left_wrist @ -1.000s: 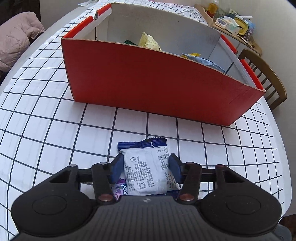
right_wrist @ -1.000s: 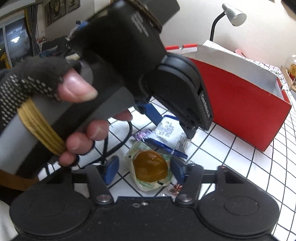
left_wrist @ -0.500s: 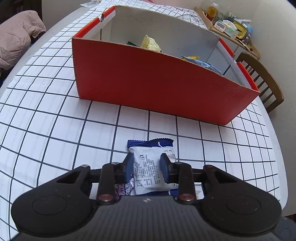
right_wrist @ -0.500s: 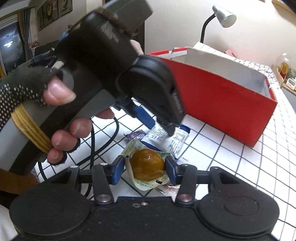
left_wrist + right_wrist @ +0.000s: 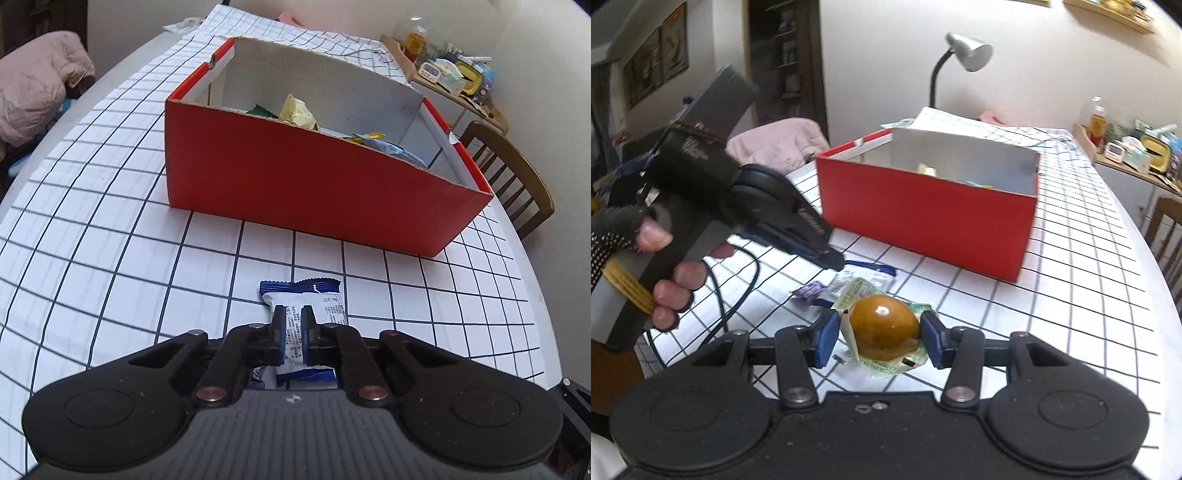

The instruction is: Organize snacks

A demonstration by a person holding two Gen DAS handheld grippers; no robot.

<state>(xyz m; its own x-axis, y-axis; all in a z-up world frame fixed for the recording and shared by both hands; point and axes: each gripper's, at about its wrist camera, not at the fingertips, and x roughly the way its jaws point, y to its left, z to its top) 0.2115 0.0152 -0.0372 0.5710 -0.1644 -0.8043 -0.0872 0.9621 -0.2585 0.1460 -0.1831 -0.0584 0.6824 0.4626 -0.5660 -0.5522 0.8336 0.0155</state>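
Observation:
My left gripper (image 5: pixel 293 321) is shut on a white and blue snack packet (image 5: pixel 327 308), pinching its middle just above the checked tablecloth (image 5: pixel 110 258). Ahead stands the open red box (image 5: pixel 314 184) with several snacks inside, among them a yellow packet (image 5: pixel 297 110). In the right wrist view my right gripper (image 5: pixel 879 336) is shut on a brown egg in a clear green-printed packet (image 5: pixel 884 326), held a little above the cloth. The left gripper (image 5: pixel 834 262) shows there too, in a gloved hand (image 5: pixel 665 280), short of the red box (image 5: pixel 923 221).
A purple wrapper (image 5: pixel 812 290) lies on the cloth under the left gripper, next to a black cable (image 5: pixel 746 280). A wooden chair (image 5: pixel 509 173) stands past the table's right edge. A desk lamp (image 5: pixel 964 55) rises behind the box. A pink jacket (image 5: pixel 40 92) lies at far left.
The left jaws closed onto the white and blue packet. The right jaws closed on the egg packet and lifted it, and both grippers drew back from the box.

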